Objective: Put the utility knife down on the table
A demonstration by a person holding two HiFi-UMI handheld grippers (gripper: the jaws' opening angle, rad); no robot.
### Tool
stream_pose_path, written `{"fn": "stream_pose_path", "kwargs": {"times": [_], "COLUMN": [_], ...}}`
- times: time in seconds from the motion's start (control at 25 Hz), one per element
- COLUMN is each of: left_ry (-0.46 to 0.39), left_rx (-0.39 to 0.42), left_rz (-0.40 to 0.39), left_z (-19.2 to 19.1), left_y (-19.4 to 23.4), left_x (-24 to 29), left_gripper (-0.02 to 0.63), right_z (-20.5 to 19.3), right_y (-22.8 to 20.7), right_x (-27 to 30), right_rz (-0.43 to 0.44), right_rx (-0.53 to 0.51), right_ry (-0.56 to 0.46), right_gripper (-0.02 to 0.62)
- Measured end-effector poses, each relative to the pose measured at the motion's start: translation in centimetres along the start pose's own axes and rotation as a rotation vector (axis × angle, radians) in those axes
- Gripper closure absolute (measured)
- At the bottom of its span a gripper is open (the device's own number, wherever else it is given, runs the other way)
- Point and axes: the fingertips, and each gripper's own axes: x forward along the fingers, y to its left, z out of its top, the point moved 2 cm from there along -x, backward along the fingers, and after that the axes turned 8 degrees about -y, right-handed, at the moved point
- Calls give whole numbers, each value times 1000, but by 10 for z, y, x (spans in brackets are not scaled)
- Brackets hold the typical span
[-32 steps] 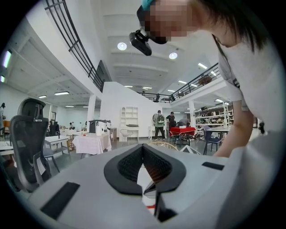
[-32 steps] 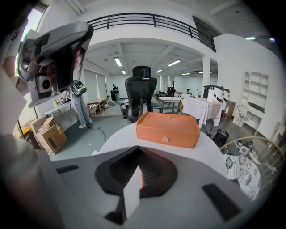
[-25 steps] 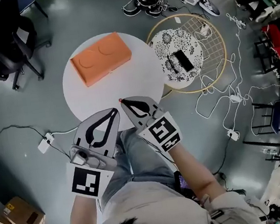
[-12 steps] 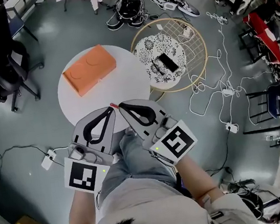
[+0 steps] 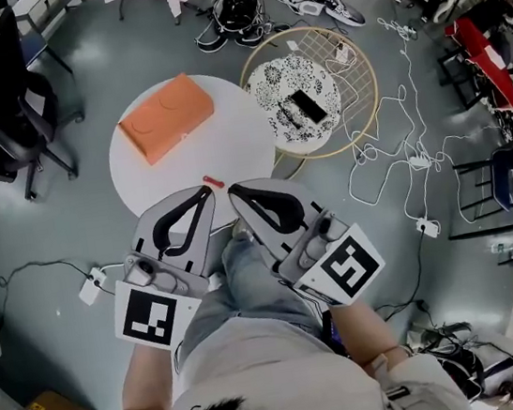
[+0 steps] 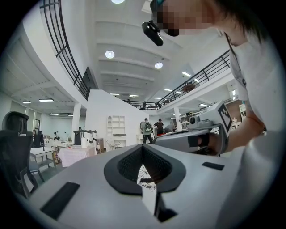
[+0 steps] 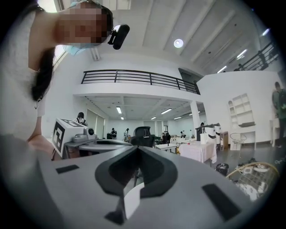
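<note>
Head view: utility knife (image 5: 213, 183) beyond left hand-held gripper (image 5: 205, 193), right hand-held gripper (image 5: 233, 193); both clenched.

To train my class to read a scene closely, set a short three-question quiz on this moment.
1. True or false: the red knife lies on the white table.
2. Where is the orange box? A: on the floor. B: on the table. C: in a claw.
3. Fill in: the left claw and the right claw are both ____.
Key: 1 true; 2 B; 3 shut.
</note>
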Motion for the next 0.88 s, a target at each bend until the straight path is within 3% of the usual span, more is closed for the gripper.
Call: {"fn": "stream_pose_path", "kwargs": {"times": [0.88], "left_ry": [-36], "left_rx": [17], "left_rz": [4], "left_z": [13], "left_y": [-6], "left_x": [-10], "left_gripper": [596], "right_z": [12], "right_y": [14], "right_x": [2], "right_rz": [32], "right_rx": [-41], "right_ry": [-23], "right_gripper": [588]}}
